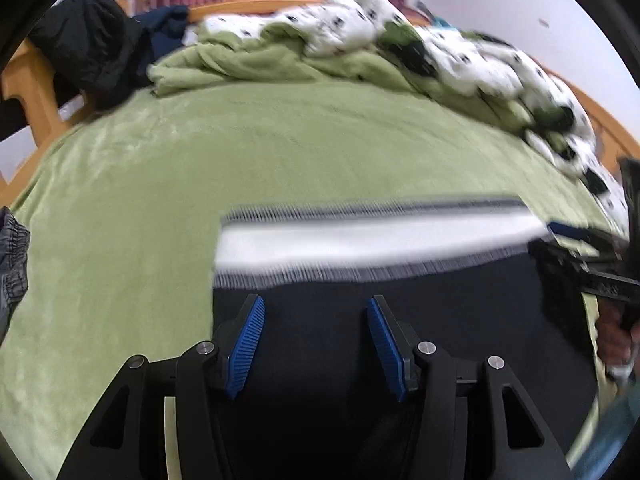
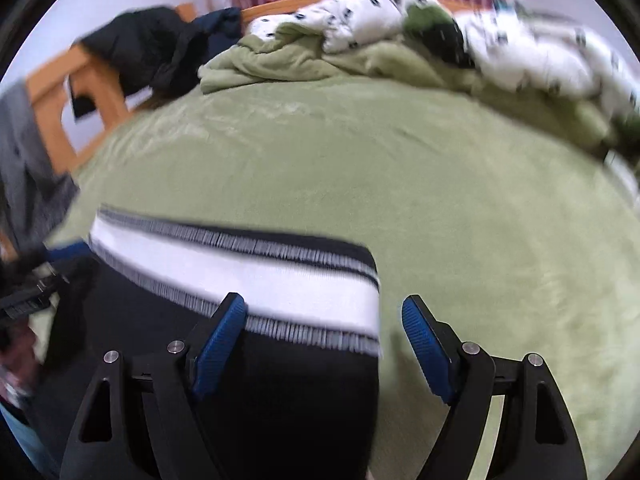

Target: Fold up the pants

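bed: green fleece blanket [image 1: 200, 168] fills both views, flat and bare in the middle.
bedding heap: white spotted quilt [image 1: 400, 36] bunched with green folds, from 12 to 2 o'clock along the far edge.
side clutter: dark jacket [image 1: 88, 40] over a wooden chair [image 1: 28, 92] at 10 o'clock; grey garment [image 1: 12, 264] at 9 o'clock, left view only.
pants: dark pants [image 1: 360, 360] lying flat on the blanket at 6 o'clock in both views, white striped waistband [image 1: 380, 240] on the far end.
pants axis: judged, long axis runs 6 to 12 o'clock, waistband toward 12; the band itself runs 9 to 3 across. Legs out of sight below the frame.
left gripper: left gripper [image 1: 316, 320] over the dark cloth below the band, jaws parted, nothing pinched.
right gripper: right gripper [image 2: 324, 316] at the pants' right edge by the band, jaws spread wide; one pad over cloth, the other over blanket. Released, nothing between the pads.
risk 1: right jaws straddle the edge, so closing here could pinch fleece along with the pants and drag the blanket.
risk 2: left could catch only the top layer, so the fold skews.
risk 3: uneven lift twists the band.
blur: both views smeared, so contact with the cloth can't be told.
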Available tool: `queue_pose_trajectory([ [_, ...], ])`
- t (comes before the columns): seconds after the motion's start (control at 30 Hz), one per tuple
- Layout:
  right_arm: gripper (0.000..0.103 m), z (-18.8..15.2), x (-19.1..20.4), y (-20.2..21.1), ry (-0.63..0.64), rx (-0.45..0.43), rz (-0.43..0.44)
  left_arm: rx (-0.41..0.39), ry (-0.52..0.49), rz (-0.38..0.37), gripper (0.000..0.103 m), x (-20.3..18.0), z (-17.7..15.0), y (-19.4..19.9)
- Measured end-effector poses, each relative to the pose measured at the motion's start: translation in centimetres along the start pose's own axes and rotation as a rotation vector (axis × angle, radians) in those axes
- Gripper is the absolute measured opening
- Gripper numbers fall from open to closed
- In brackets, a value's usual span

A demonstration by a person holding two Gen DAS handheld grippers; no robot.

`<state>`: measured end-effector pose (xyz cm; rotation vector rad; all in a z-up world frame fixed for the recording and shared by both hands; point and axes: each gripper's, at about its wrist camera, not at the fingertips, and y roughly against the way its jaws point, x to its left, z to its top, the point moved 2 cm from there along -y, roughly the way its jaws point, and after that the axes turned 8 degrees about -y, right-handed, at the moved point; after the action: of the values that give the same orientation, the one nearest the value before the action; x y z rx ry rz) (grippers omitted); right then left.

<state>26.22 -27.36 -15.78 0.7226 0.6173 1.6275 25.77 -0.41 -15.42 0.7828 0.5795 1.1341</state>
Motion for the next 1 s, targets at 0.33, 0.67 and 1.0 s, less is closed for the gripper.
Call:
queue_pose_trajectory([
  [0.33, 0.079, -6.8, -1.2, 5.4, -0.062, 0.125, -0.032, -0.054, 0.020, -0.027, 0.052, -2.6, -12.2, 7.4],
  [0.67, 0.073, -11.9, -1.0, 10.5, -0.156, 0.113, -0.034, 0.085, -0.157, 0.208, 0.055, -4.3, -18.7, 8.8],
  [1.0, 0.073, -11.8, -0.9, 11.8, -0.155, 0.075, -0.056, 0.030, -0.283, 0.263, 0.053, -6.7, -16.8, 8.9],
])
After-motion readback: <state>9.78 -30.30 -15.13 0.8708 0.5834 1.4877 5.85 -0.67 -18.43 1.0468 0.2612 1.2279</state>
